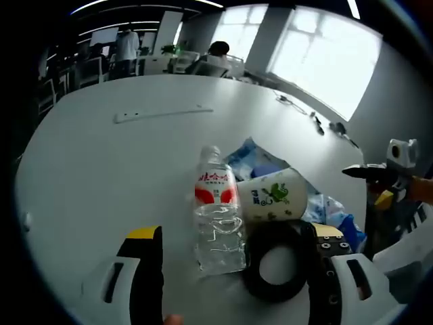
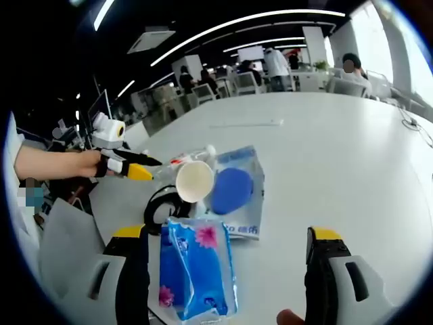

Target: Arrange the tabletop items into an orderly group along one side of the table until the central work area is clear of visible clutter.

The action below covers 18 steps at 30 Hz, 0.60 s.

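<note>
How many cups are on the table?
1. The paper cup lies on its side beside the water bottle, above the black tape roll; its open mouth faces the right gripper view. Others might hide behind the blue packets.

The left gripper (image 1: 233, 261) has its jaws wide apart just above the surface (image 1: 101, 169). The right gripper (image 2: 226, 261) does too.

in front of me on the white table (image 1: 101, 169) a clear water bottle (image 1: 218, 215) with a red label stands upright, empty-looking. a paper cup (image 1: 274, 195) with a green print lies on its side just beside it, mouth away. a black tape roll (image 1: 277, 263) lies flat next to the bottle. blue tissue packs (image 2: 196, 267) and a clear pouch holding a blue disc (image 2: 233, 189) lie behind the cup.
</note>
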Each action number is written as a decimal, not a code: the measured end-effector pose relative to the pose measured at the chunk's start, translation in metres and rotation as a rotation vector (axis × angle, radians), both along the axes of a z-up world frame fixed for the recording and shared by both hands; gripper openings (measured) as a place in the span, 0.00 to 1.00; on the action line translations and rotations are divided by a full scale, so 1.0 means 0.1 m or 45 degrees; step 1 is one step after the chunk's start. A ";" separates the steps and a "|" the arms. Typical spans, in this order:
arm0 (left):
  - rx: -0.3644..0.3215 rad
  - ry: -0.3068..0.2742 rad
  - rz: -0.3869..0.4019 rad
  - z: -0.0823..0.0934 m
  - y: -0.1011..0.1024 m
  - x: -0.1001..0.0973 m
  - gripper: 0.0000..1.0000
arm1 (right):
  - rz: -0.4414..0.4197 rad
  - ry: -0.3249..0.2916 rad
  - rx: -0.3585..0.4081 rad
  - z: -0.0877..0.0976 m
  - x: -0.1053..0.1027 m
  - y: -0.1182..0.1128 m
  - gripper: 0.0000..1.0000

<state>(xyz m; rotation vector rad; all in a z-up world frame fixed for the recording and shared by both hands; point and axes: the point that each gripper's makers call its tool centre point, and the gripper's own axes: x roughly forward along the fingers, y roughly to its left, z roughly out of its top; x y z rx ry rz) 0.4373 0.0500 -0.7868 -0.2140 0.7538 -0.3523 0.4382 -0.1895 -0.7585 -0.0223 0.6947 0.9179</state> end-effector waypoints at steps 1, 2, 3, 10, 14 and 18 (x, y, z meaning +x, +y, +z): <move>0.006 0.004 -0.001 -0.01 0.00 0.01 0.85 | -0.002 0.001 -0.002 -0.01 0.00 -0.01 0.95; 0.011 0.005 -0.002 -0.02 0.00 0.01 0.84 | -0.003 0.003 -0.003 -0.02 0.00 -0.01 0.95; 0.014 0.009 -0.004 -0.03 -0.01 0.01 0.84 | -0.006 0.006 -0.003 -0.02 0.00 -0.02 0.95; 0.031 0.030 -0.007 -0.08 0.00 0.01 0.84 | -0.015 0.016 0.002 -0.04 -0.01 -0.01 0.95; 0.024 0.038 0.008 -0.09 -0.04 0.02 0.82 | -0.016 0.020 0.003 -0.06 -0.02 0.00 0.95; 0.051 0.063 0.001 -0.16 -0.06 0.02 0.80 | -0.020 0.024 0.004 -0.06 -0.02 0.00 0.95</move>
